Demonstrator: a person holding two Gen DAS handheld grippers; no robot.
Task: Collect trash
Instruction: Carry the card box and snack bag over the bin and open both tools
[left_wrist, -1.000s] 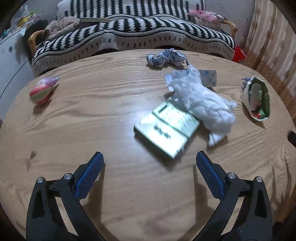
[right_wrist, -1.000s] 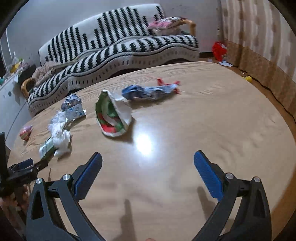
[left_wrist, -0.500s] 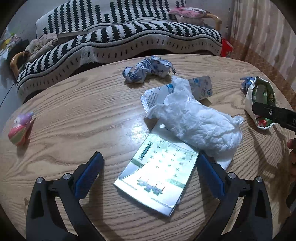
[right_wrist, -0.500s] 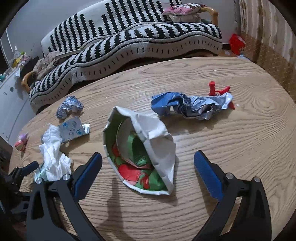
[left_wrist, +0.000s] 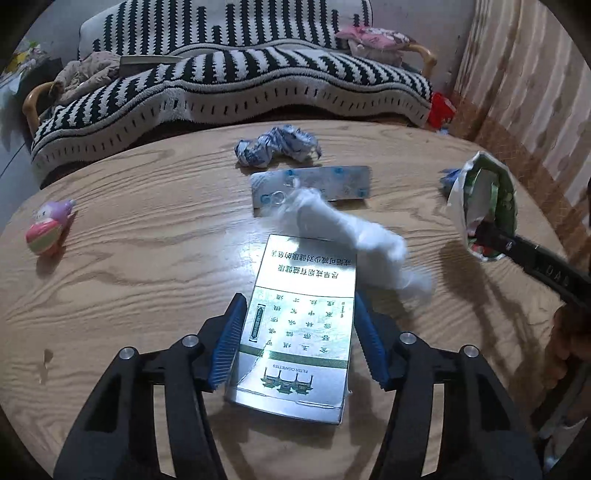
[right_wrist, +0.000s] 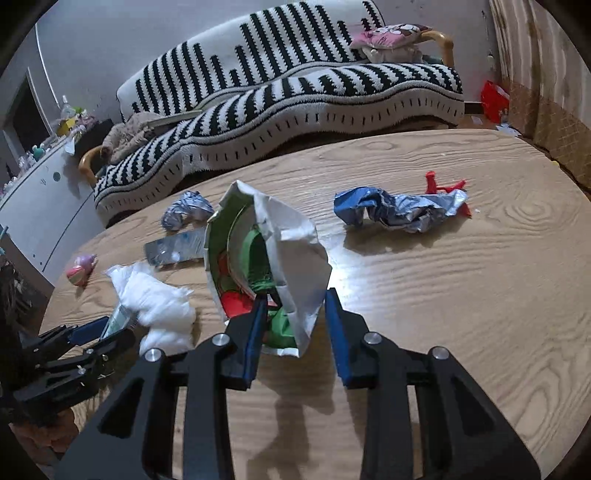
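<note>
Left cam: the left gripper (left_wrist: 297, 338) was wide apart 0.5 s ago, now it pinches the cigarette box (left_wrist: 295, 325) on the wood table (left_wrist: 147, 258), w/ white tissue (left_wrist: 351, 236) at the box's far end. Right cam: the right gripper (right_wrist: 293, 325) closed in too, pinching the near edge of the green-red wrapper (right_wrist: 266, 258); only this view shows the blue foil wrapper (right_wrist: 399, 208) far right.

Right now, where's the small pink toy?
In the left wrist view, the pink toy sits near the table's left edge, well left of the cigarette box and apart from the trash; the right wrist view shows it far left too.
</note>
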